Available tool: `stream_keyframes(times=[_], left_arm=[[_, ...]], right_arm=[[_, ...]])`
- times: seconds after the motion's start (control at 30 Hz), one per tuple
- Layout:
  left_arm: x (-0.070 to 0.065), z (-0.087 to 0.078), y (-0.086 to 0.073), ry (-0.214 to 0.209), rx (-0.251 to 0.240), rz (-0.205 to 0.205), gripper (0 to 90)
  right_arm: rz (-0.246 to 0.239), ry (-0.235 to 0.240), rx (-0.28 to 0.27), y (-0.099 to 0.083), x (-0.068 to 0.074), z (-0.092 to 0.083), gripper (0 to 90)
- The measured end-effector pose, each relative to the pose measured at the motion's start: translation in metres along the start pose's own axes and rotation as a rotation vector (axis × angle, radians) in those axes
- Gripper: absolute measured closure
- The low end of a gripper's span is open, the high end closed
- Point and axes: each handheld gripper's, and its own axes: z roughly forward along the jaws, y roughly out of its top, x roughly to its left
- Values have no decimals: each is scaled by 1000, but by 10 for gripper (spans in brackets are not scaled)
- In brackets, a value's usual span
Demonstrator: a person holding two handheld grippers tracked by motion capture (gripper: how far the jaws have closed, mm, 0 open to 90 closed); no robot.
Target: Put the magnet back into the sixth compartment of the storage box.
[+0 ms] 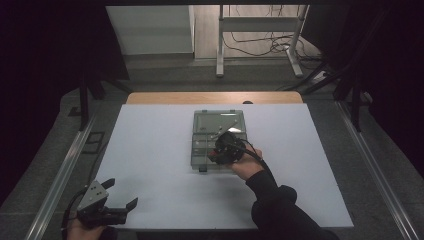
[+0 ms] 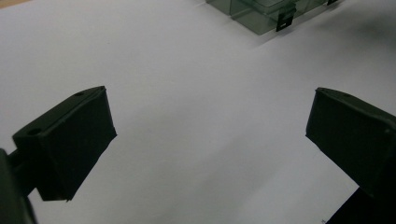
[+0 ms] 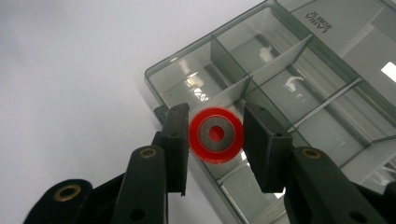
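Right gripper [image 3: 215, 135]: fingers [image 3: 175, 140] clamped on red ring [image 3: 215, 135], held above near edge of clear compartment box [image 3: 299, 93], over its front compartments. Left gripper [image 1: 107, 197]: fingers [image 2: 70, 140] spread wide, holding nothing, above white desk [image 1: 150, 150], well apart from box.

Box: clear compartment box [image 1: 218, 121] sits mid-counter [image 1: 150, 165], lid open.
Right: my right gripper [image 1: 223, 148] hangs over its compartments.
Left: my left gripper [image 1: 107, 202], jaws spread, near corner.
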Motion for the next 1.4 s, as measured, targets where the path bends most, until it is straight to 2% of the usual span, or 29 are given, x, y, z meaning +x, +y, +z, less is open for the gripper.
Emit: stream_keyframes(times=[0.77, 1.23, 1.4], left_arm=[[0, 0, 0, -1, 1, 4, 16], [0, 0, 0, -3, 1, 7, 16], [0, 0, 0, -5, -2, 7, 15]], right_arm=[[9, -29, 4, 10, -12, 11, 620], [-22, -38, 43, 9, -11, 25, 616], [-12, -37, 54, 7, -13, 29, 616]])
